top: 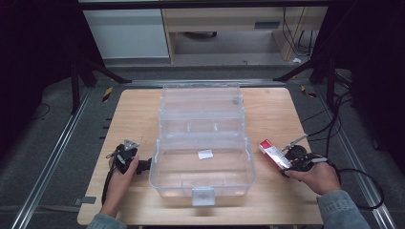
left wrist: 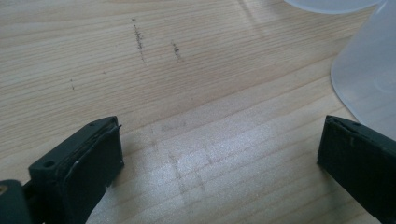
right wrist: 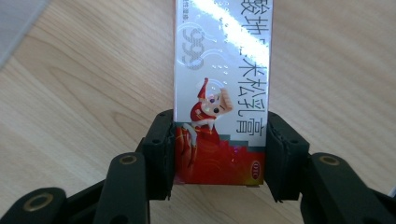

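Lying between the right hand-held gripper's jaws, the carton touches both.

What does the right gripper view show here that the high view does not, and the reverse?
The right gripper view gives the box's printed face: a cartoon figure in red, printed characters, and the two black jaws flanking its near end, pads at its sides. The high view gives the layout: the clear plastic case standing open mid-table with a small white label inside, the left gripper beside the case's left wall, and the right gripper to its right. Both show the red and white box lying on the wooden table between the right gripper's jaws.
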`<state>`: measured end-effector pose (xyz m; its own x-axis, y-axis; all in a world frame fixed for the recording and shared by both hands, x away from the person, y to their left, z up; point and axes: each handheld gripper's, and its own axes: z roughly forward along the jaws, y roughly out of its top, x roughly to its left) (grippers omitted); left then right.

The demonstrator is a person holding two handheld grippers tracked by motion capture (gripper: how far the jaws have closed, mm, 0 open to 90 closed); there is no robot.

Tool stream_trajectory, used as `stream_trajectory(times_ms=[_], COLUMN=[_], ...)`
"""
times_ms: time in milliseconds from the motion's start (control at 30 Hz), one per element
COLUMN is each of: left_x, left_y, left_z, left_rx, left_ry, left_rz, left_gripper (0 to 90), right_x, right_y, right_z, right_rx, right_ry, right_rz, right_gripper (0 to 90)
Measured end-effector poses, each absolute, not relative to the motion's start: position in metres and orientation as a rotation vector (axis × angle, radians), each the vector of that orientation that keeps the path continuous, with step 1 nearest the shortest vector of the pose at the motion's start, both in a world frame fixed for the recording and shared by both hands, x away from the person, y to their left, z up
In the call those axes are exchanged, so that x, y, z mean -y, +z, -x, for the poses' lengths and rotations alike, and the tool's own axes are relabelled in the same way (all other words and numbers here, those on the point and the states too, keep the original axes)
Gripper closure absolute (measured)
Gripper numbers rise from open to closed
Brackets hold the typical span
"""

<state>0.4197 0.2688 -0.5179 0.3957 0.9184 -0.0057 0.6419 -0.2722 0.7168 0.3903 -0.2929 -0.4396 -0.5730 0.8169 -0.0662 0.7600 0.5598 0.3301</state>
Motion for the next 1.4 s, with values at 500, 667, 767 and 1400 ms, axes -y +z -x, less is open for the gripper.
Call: stream_trajectory(times_ms=[500,667,767,1400], left_x=[-0.269,-0.269,-0.269,-0.269], left_y=[-0.518,-0.518,-0.518,-0.518], left_z=[-0.419,-0.419,-0.419,-0.419], left_rx=[-1.328,-1.328,-1.325,-1.326], left_ry=[0.554,0.554,0.553,0.553], left_rz=[-2.015,-2.016,-2.018,-2.016], left_gripper=[0.0,0.0,0.0,0.0], right_x=[0.283,0.274,0.265,0.199], right_y=[-0.368,-0.351,-0.342,-0.311], right_z=[-0.38,-0.383,-0.385,-0.403], right_rx=[-2.501,-2.488,-2.493,-2.568], right_ry=[0.643,0.692,0.71,0.767], right_rz=[-1.111,-1.055,-1.019,-0.789], right_gripper=[51.5,51.5,51.5,51.5])
